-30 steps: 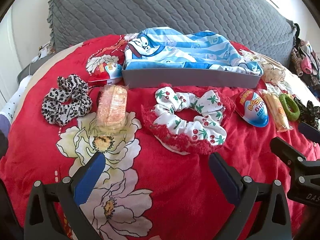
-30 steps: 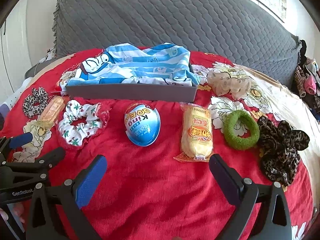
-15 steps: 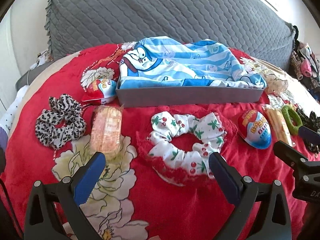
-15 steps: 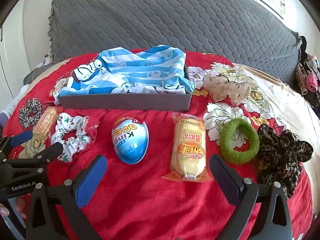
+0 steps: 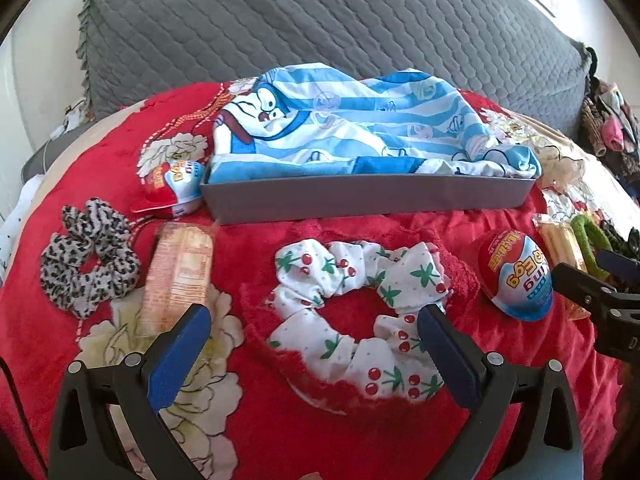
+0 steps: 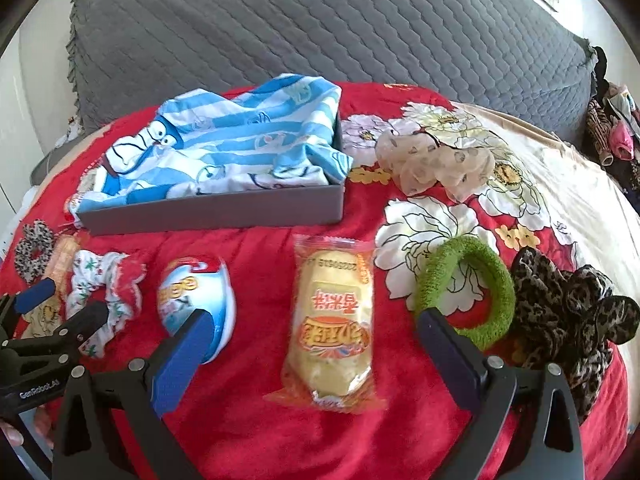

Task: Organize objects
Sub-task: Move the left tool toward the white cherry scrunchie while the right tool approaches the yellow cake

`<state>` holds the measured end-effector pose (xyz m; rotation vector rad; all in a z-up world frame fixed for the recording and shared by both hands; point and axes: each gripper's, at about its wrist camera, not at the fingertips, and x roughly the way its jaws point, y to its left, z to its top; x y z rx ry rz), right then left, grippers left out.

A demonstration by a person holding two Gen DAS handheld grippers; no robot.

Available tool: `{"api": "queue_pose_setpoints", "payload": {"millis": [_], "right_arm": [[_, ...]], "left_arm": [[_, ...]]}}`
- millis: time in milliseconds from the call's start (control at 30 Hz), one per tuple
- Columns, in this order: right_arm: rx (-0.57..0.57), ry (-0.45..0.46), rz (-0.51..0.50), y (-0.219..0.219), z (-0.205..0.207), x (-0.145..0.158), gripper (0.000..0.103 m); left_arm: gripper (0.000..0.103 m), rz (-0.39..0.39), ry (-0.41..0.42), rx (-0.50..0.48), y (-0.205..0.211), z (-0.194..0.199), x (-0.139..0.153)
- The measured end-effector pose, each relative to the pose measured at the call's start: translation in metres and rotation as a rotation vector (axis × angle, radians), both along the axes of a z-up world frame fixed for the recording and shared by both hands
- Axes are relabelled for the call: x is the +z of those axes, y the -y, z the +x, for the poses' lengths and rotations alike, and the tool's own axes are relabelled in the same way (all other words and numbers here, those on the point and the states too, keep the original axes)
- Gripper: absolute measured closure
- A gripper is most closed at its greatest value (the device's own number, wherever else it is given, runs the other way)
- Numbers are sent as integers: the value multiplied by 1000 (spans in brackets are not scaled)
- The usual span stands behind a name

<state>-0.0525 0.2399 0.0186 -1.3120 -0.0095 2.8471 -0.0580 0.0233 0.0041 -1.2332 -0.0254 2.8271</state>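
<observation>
A grey tray [image 5: 368,196] lined with blue striped cartoon cloth [image 5: 360,128] sits at the back of a red floral blanket. My left gripper [image 5: 314,316] is open, its jaws either side of a white cherry-print scrunchie [image 5: 360,308]. My right gripper [image 6: 314,320] is open over a yellow snack packet [image 6: 334,320], with a blue toy egg [image 6: 196,300] by its left finger and a green hair ring [image 6: 468,284] by its right finger. The tray also shows in the right wrist view [image 6: 216,210].
A leopard-print scrunchie [image 5: 88,264], an orange snack packet [image 5: 180,276] and a red-blue egg [image 5: 172,192] lie at the left. A dark leopard scrunchie [image 6: 568,312] and a beige scrunchie [image 6: 436,164] lie at the right. A grey quilted cushion [image 6: 320,28] stands behind.
Both grippers have moved forward and down toward the blanket. The cherry scrunchie now lies between the left jaws and the yellow packet between the right jaws. Both stay open.
</observation>
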Motion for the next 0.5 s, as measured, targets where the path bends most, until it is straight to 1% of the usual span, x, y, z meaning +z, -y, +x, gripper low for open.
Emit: {"api": "queue_pose_setpoints", "payload": {"millis": [133,267,500], "right_arm": [[-16,6,-14,-6,-3,-1,0],[-16,23,-50,-10,-8,-1,0],[-5,54,-28,-4,-16,-8,1]], "left_arm": [[0,12,8,4,-1,-5,-3],[0,15,15,3,-3,-8,-5],[0,10,22,-2,-7,-11,-9]]}}
